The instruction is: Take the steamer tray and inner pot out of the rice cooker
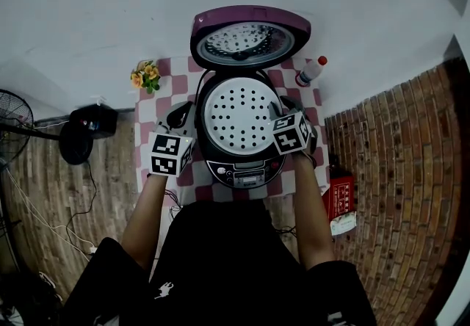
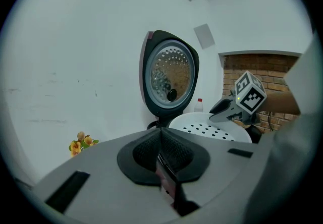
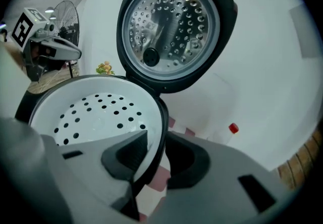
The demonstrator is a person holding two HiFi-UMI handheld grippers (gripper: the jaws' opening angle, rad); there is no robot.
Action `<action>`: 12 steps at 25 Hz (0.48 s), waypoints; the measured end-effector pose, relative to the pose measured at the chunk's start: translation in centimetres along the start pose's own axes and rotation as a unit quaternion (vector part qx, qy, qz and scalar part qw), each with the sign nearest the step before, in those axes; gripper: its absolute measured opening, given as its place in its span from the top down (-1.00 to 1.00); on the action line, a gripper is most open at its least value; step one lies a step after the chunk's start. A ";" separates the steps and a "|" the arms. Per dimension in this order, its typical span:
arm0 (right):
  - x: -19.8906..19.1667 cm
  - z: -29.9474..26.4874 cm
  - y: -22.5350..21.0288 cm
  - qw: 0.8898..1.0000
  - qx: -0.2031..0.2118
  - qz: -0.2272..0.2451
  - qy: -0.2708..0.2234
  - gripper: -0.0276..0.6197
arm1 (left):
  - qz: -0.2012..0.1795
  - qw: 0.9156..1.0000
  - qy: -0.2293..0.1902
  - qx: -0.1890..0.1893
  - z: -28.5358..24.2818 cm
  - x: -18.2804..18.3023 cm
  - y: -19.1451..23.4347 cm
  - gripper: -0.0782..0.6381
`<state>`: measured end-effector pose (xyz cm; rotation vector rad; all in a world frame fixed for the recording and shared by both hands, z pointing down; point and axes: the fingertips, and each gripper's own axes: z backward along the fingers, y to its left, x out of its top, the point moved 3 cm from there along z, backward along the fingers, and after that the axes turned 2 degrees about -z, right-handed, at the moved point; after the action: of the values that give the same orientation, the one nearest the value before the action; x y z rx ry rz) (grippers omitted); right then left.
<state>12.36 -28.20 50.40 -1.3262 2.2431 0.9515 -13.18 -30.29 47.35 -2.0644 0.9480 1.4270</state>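
Note:
The purple rice cooker [image 1: 242, 170] stands on a checked table with its lid [image 1: 250, 37] swung up. A white perforated steamer tray [image 1: 235, 115] fills its mouth and hides the inner pot beneath. At the cooker's right side, my right gripper [image 1: 283, 107] straddles the tray's rim [image 3: 151, 117]. One jaw sits inside the tray and the other outside the cooker's edge, and a slim gap still shows, so it is open. My left gripper [image 1: 178, 117] waits just left of the cooker, shut and empty, and its closed jaws [image 2: 162, 153] point toward the tray [image 2: 212, 128].
A pink-and-white checked cloth [image 1: 176, 86] covers the small table against a white wall. Yellow flowers [image 1: 146, 75] sit at the back left and a red-capped bottle [image 1: 311, 71] at the back right. A fan [image 1: 15, 126] and a red box [image 1: 341, 196] stand on the floor.

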 end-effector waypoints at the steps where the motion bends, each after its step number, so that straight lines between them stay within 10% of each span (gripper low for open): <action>1: 0.1 0.1 0.1 1.000 0.004 -0.005 -0.001 0.60 | 0.000 1.000 -0.001 0.000 0.1 0.0 0.0 0.77; 7: 0.9 1.2 0.0 0.999 -0.003 -0.027 -0.022 0.70 | 0.002 1.000 -0.006 -0.001 0.6 0.2 -0.1 0.77; 12: 1.3 2.0 -0.9 0.988 0.022 -0.138 -0.066 0.79 | 0.009 1.000 -0.006 -0.004 0.8 0.3 -0.5 0.77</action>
<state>12.45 -27.88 47.83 -1.4610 1.9090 0.8568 -13.29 -29.49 46.73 -2.0543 0.9605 1.4532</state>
